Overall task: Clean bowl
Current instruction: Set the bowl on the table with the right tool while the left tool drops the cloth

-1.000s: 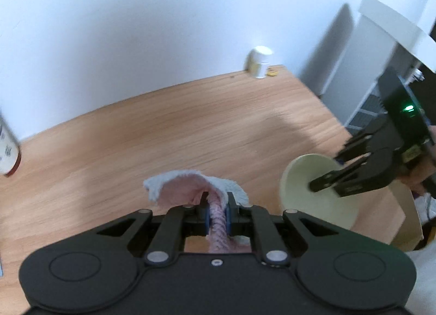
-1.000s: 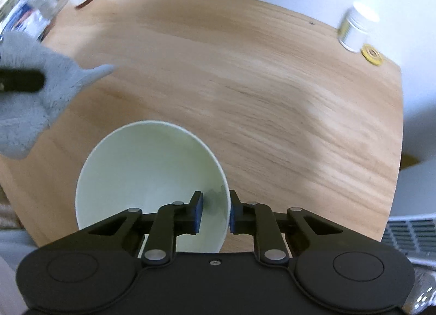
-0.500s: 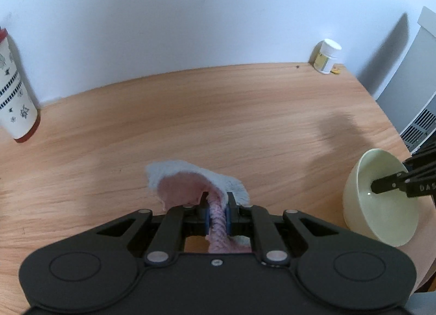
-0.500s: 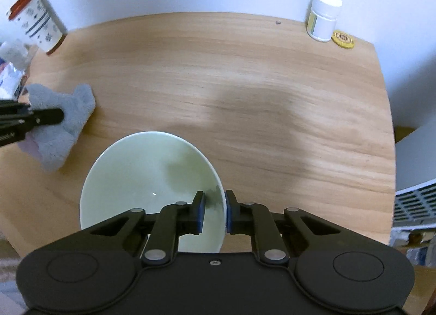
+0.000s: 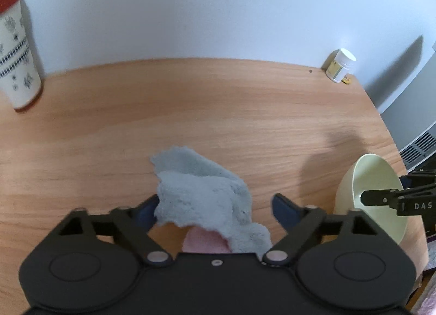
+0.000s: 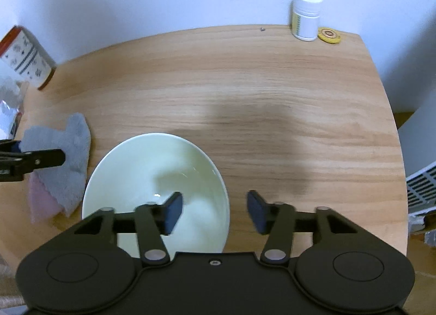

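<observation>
A grey cloth (image 5: 201, 189) with a pink underside lies crumpled on the wooden table (image 5: 218, 113), between the jaws of my left gripper (image 5: 215, 203). Those jaws are opening wide and the pads are off the cloth. In the right wrist view the pale green bowl (image 6: 152, 173) stands on the table. Its right rim passes between the jaws of my right gripper (image 6: 215, 211), which are opening, and neither pad touches it. The cloth (image 6: 68, 156) lies just left of the bowl, under a left fingertip (image 6: 46, 158). The left wrist view has the bowl (image 5: 365, 178) at far right.
A patterned cup with a red rim (image 5: 16, 64) stands at the back left, and a white pill bottle (image 6: 306, 15) with a yellow disc (image 6: 329, 34) at the back right. Crinkled packaging (image 6: 8, 102) is at the left edge. A white vented appliance (image 5: 419, 140) stands beyond the table's right edge.
Both grippers went from shut to open. The left one let go of the cloth, which now lies spread on the table. The right one released the bowl's rim.
</observation>
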{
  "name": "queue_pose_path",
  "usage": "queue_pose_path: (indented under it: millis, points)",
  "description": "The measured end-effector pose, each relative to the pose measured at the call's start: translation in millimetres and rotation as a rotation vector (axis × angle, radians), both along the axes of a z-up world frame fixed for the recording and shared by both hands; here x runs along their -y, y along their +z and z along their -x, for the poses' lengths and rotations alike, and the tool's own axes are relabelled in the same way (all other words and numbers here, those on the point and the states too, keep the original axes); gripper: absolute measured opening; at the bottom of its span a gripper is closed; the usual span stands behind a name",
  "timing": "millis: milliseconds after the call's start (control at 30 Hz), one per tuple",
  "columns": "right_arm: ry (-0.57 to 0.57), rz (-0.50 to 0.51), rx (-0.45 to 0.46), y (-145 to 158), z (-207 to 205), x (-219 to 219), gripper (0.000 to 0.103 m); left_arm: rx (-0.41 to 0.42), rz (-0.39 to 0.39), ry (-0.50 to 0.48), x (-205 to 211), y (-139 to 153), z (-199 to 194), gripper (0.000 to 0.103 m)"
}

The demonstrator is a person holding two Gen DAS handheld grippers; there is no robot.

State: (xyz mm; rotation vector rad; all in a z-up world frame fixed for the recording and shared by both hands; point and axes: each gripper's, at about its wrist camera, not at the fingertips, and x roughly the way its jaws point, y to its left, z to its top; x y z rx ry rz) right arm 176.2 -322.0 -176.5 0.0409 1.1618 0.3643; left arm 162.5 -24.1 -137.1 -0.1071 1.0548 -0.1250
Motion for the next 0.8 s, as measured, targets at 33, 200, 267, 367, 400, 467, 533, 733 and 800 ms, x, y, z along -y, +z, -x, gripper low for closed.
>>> queue_pose_path:
  millis: [33,200,267,367,400,467,533,733,800]
  points:
    - [-0.009,-0.001,0.000,0,2,1,0.066,0.009,0.003,-0.004,0,2,2,0.103]
    - [-0.049,0.005,0.038,8,21,-1,0.078,0.015,0.029,0.005,-4,13,13,0.103]
    - [-0.059,0.007,0.048,13,27,-4,0.084,0.020,0.041,0.006,-4,19,17,0.103]
    - [-0.061,0.010,0.092,26,42,-12,0.098,0.024,0.087,-0.002,-2,37,32,0.103]
    - [-0.056,0.011,0.102,31,48,-16,0.098,0.021,0.094,-0.004,-1,41,35,0.103]
    - [-0.048,0.006,0.122,42,59,-21,0.098,0.024,0.103,-0.009,2,54,45,0.103]
    - [-0.073,0.018,0.126,57,73,-22,0.098,0.030,0.099,-0.007,3,66,57,0.103]
    - [-0.150,-0.003,0.159,101,105,-15,0.103,0.037,0.040,0.071,16,103,92,0.103]
    - [-0.148,-0.024,0.155,113,114,-15,0.103,0.049,0.012,0.093,24,114,105,0.103]
